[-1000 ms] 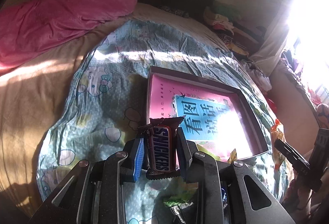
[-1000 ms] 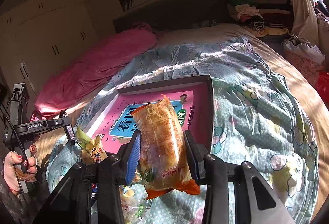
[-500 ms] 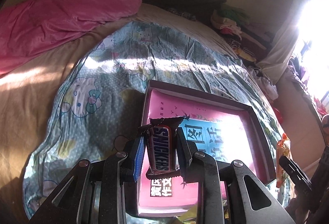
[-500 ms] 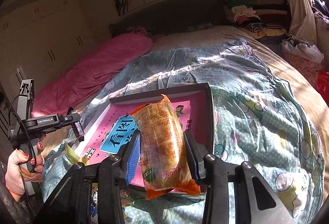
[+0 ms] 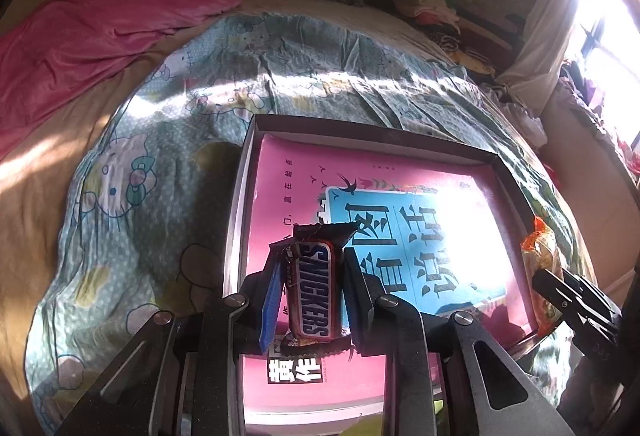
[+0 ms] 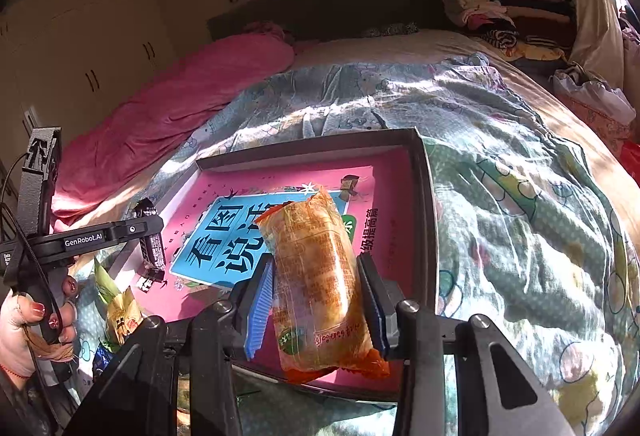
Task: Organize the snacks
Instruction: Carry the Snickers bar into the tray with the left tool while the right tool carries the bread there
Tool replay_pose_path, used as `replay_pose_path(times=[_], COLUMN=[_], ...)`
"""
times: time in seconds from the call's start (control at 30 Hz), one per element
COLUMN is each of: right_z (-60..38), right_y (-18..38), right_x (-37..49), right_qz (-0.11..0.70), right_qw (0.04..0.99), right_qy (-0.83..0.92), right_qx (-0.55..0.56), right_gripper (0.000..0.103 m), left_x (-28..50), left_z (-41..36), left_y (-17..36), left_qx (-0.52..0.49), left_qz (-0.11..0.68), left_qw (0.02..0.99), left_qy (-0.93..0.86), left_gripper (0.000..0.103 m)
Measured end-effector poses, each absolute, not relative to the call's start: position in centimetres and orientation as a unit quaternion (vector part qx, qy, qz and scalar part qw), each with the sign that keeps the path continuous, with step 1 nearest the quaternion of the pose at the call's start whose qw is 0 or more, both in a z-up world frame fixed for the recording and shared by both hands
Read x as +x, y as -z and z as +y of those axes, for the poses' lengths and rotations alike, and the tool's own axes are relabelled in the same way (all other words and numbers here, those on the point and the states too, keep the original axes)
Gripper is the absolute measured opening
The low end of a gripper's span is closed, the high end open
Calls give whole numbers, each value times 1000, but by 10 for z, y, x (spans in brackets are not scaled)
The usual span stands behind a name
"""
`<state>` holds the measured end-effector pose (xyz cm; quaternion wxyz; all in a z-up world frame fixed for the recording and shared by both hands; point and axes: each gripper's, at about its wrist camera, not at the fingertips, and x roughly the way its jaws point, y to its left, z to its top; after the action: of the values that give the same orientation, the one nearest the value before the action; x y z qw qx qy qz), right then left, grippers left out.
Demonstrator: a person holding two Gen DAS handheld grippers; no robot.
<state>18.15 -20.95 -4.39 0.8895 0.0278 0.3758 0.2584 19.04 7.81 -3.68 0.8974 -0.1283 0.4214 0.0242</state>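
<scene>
My left gripper [image 5: 310, 268] is shut on a brown Snickers bar [image 5: 314, 294] and holds it over the near left part of a dark-rimmed shallow box [image 5: 362, 126] with a pink and blue printed floor. My right gripper [image 6: 316, 272] is shut on an orange snack packet [image 6: 316, 276] and holds it over the box [image 6: 426, 196] near its right front edge. In the right wrist view the left gripper [image 6: 150, 236] with the Snickers bar [image 6: 152, 248] hangs over the box's left side. In the left wrist view the orange packet [image 5: 540, 272] shows at the box's right edge.
The box lies on a bed with a blue-green cartoon quilt [image 5: 160, 176]. A pink duvet [image 5: 100, 24] lies at the left. Loose snack packets [image 6: 120, 312] lie on the quilt in front of the box. Clothes [image 6: 492, 16] are piled by the headboard.
Both grippers have moved forward over the box with their snacks still held. The left gripper has come further in over the pink floor; the right has shifted toward the box's right front.
</scene>
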Motion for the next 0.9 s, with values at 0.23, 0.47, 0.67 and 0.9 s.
replay_pose_path(times=[0.23,0.47,0.67,0.9], right_z=[-213,-213,-213,-214], right_y=[51,53,51,50], right_x=[183,180,176,172], right_qz=[388,388,392,392], right_qw=[889,890,888,888], right_qy=[-244,-240,-241,-240], right_qx=[22,12,18,22], right_gripper=[42,42,42,42], left_x=[187,182,178,173], left_z=[76,75,75,80], left_y=[43,44,44,45], left_qx=[-130,-132,-136,-151], left_qz=[432,439,443,446], left_qw=[892,888,886,882], left_qy=[-19,-14,-12,-12], left_gripper=[29,29,29,31])
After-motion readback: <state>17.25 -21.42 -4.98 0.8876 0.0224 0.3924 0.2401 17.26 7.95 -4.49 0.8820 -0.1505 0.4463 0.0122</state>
